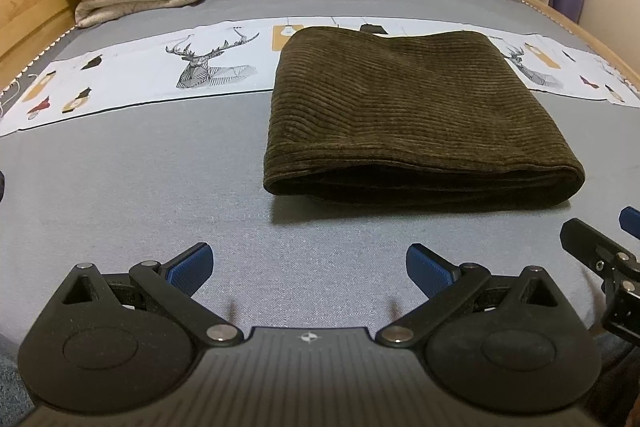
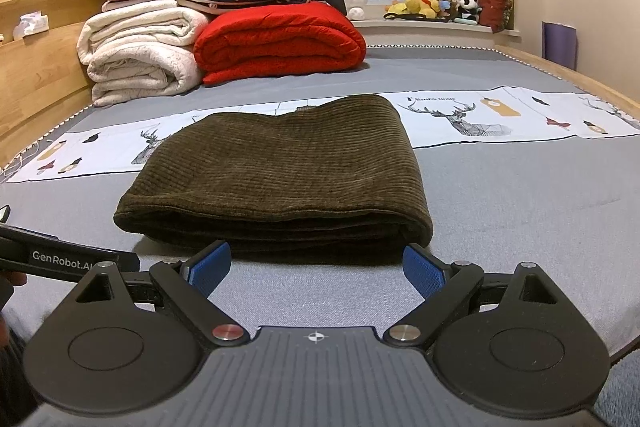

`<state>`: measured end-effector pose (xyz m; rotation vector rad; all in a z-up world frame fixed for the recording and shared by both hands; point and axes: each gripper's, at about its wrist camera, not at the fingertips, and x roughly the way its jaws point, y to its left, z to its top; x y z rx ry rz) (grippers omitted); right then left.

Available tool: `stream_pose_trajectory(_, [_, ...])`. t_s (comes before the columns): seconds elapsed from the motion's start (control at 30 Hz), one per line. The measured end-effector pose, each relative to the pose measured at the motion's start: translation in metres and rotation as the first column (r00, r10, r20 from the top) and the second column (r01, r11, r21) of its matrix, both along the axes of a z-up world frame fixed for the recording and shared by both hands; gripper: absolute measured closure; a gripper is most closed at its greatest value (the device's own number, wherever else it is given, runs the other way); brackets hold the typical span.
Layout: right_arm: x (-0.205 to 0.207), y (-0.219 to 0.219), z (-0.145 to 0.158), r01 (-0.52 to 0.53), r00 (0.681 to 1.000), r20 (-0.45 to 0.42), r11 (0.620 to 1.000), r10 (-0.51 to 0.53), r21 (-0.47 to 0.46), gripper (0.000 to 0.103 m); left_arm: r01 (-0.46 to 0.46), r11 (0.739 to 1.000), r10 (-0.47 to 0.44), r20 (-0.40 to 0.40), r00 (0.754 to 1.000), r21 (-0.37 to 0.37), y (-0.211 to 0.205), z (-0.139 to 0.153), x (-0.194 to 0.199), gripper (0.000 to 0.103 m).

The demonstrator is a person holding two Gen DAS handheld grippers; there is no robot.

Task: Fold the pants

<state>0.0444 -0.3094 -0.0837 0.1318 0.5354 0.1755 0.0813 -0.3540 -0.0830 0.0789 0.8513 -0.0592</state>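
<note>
folded pants on grey bed, both claws spread and empty

grey bed sheet [image 1: 120,179] fills both views, a pale deer-print strip [image 1: 132,75] crossing mid-frame. cream blanket [image 2: 136,63] and red blanket [image 2: 280,41] stacked upper left of the right wrist view. brown corduroy pants [image 1: 404,107] lie folded in a flat bundle, centre right in the left wrist view, centre in the right. left gripper [image 1: 308,269] bottom centre, fingers apart, short of the pants. right gripper [image 2: 316,271] fingers apart, tips just before the fold edge.
</note>
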Motion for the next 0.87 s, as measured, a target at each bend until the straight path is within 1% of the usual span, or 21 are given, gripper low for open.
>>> stream_pose_trajectory(0.6, [-0.0001, 0.0010, 0.0001, 0.000, 1.000, -0.001, 1.000, 0.000, -0.001, 0.009, 0.005, 1.000, -0.005, 0.006, 1.000, 0.030, -0.0029, -0.0010, -0.0016, 0.000])
stream_pose_trajectory(0.87, [-0.0001, -0.0017, -0.0012, -0.008, 1.000, 0.005, 1.000, 0.008, 0.001, 0.010, -0.011, 0.999, 0.010, 0.017, 1.000, 0.032, -0.0031, 0.0007, -0.0032, 0.000])
